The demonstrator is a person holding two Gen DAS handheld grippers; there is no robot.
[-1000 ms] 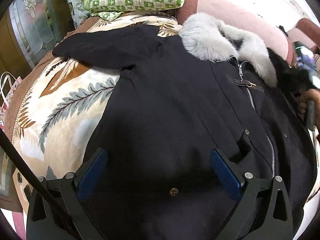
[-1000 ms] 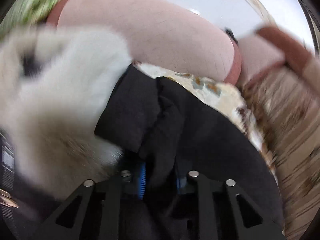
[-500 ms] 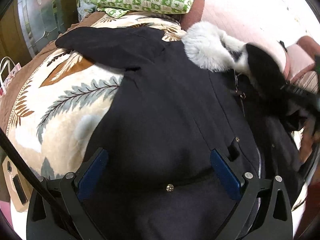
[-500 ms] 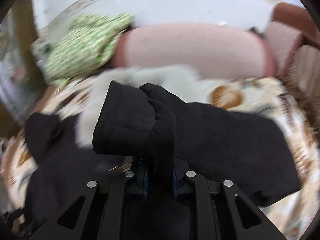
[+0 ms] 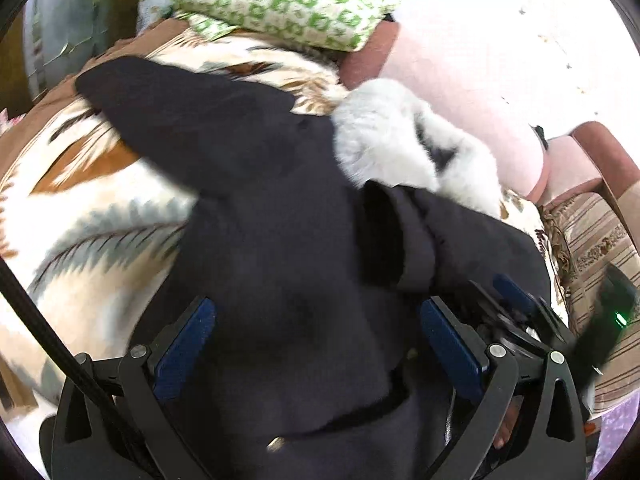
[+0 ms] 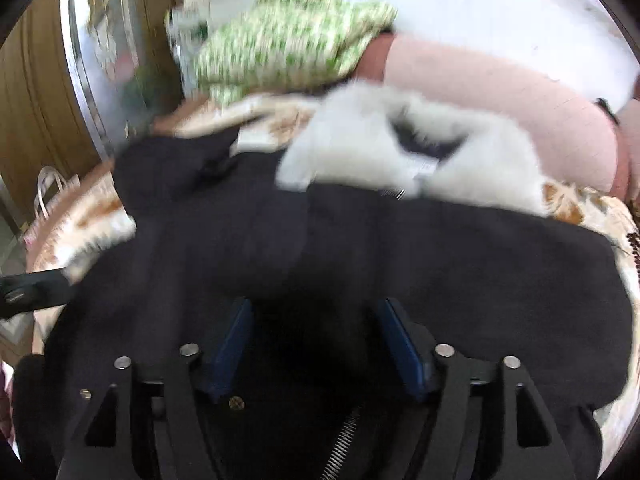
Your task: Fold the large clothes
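A large black coat [image 5: 272, 240] with a white fur collar [image 5: 404, 148] lies on a leaf-patterned blanket [image 5: 100, 216]. Its right sleeve [image 5: 432, 236] is folded across the chest below the collar; its left sleeve [image 5: 172, 112] stretches out to the left. My left gripper [image 5: 316, 340] is open and empty, low over the coat's body. My right gripper [image 6: 316, 340] is open just above the folded sleeve [image 6: 360, 248], holding nothing; it also shows in the left wrist view [image 5: 508, 312] at the right. The fur collar [image 6: 400, 152] lies beyond it.
A green-checked pillow [image 5: 280, 4] lies at the head of the bed, against a pink padded headboard [image 5: 472, 92]. A striped cover [image 5: 600, 256] lies to the right. A wooden wardrobe with a glass panel [image 6: 60, 80] and a white bag [image 6: 48, 188] stand at the left.
My right gripper carried the right sleeve leftward across the coat's chest, laid it down and opened, letting go. My left gripper stayed open, shifting slightly over the coat.
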